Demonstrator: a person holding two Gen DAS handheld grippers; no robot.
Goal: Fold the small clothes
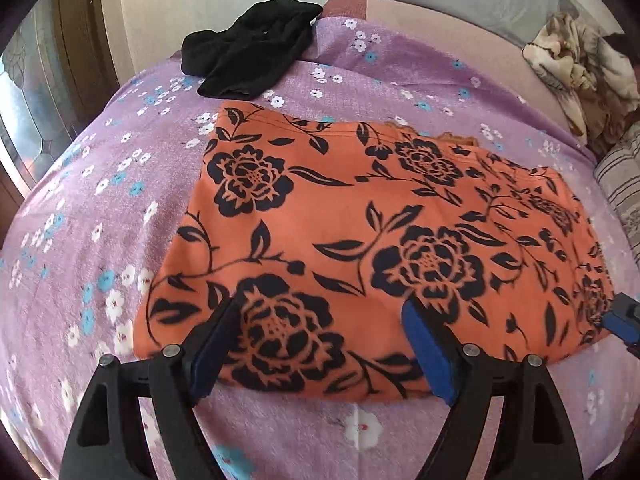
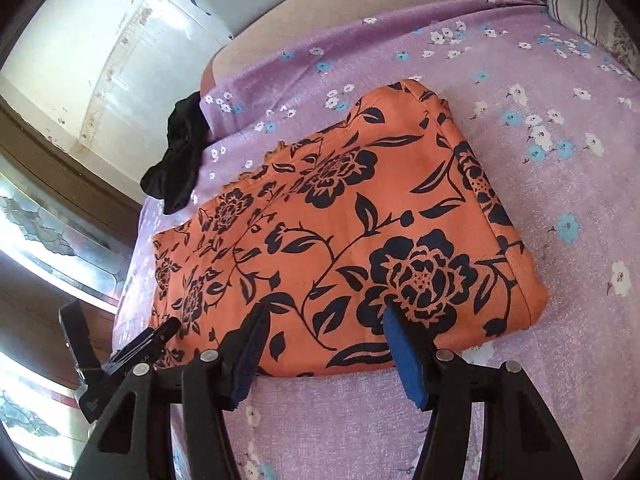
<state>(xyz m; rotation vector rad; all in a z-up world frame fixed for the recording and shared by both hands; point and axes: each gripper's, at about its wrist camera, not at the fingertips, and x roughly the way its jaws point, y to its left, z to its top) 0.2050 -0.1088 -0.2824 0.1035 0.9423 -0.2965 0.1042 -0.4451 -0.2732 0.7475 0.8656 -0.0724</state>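
Left wrist view shows the left gripper (image 1: 320, 332) with its fingers (image 1: 430, 354) spread wide and pinching nothing; both fingertips sit over the near edge of the orange cloth (image 1: 360, 220), one at each side of a black flower print. That cloth is folded into a flat block and lies on the bed (image 1: 80, 200), spreading ahead of the fingers and off to their right. Well beyond the fingertips, up and to their left, a black garment (image 1: 248, 48) lies crumpled near the far edge of the bed. At the right rim, just beside the cloth's near right corner, a blue piece of the right gripper (image 1: 622, 320) shows.

Right wrist view has the right gripper (image 2: 324, 332) with its fingers (image 2: 404, 360) spread too, holding nothing, their tips over the near edge of the cloth (image 2: 340, 208). Its rolled fold runs along the side to the right of the fingers. The black garment (image 2: 180, 160) lies far ahead and left of them, at the bed's (image 2: 560, 200) edge. The left gripper (image 2: 120, 356) is just left of the fingers, beside the cloth's near corner
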